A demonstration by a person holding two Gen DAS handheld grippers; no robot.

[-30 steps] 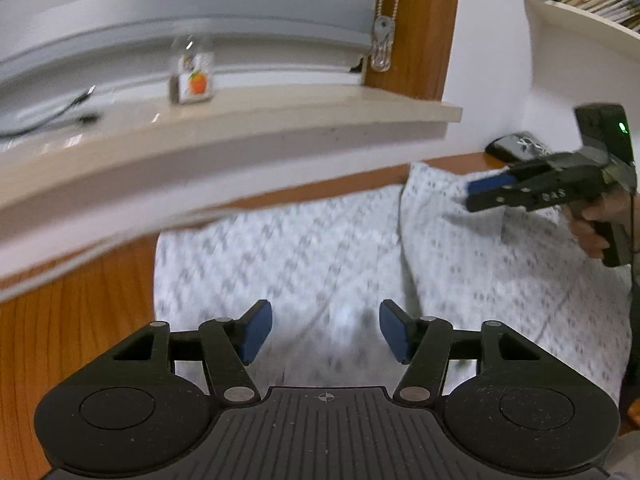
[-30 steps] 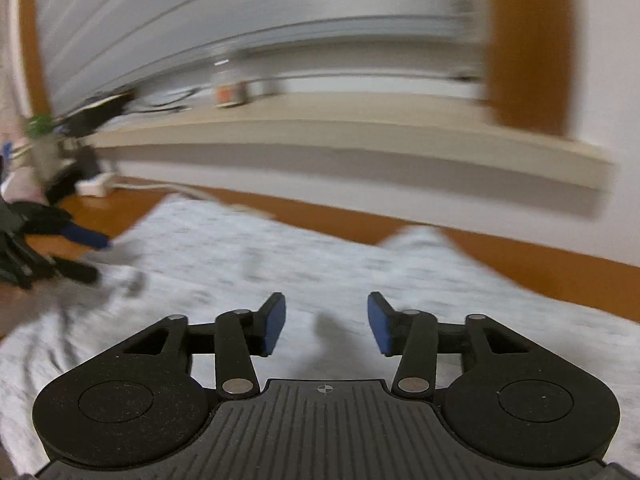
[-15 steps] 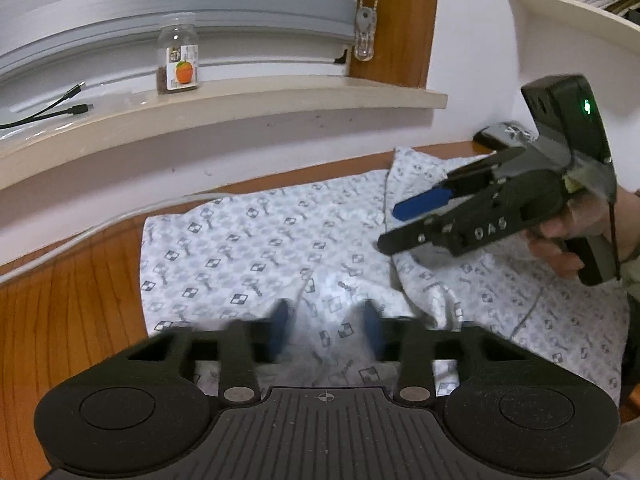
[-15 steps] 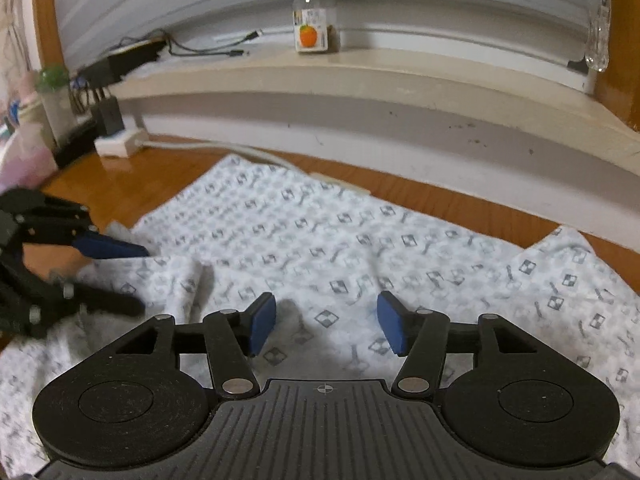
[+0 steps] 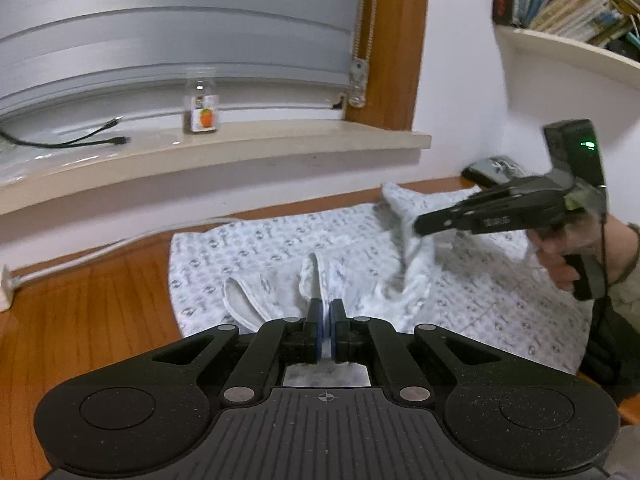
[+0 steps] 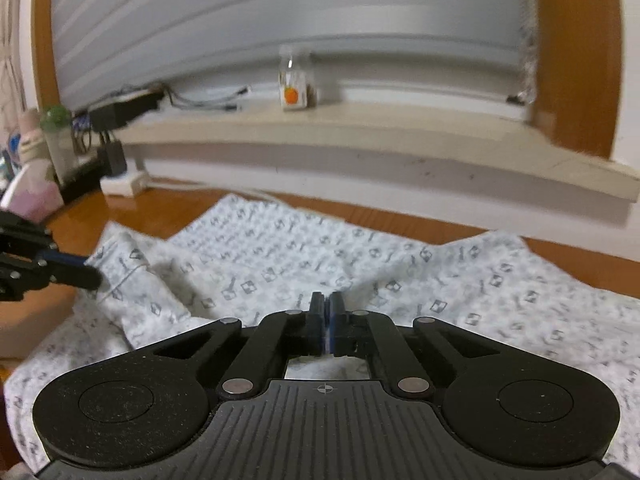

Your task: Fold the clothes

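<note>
Black grippers [image 5: 325,322] — blue pads [image 6: 329,334]

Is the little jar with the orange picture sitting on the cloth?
No, the jar stands up on the windowsill, well above the patterned cloth spread on the wooden table.

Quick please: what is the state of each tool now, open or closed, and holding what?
Left tool: closed, pinching the white patterned cloth garment.
Right tool: closed, pinching the same garment.
</note>
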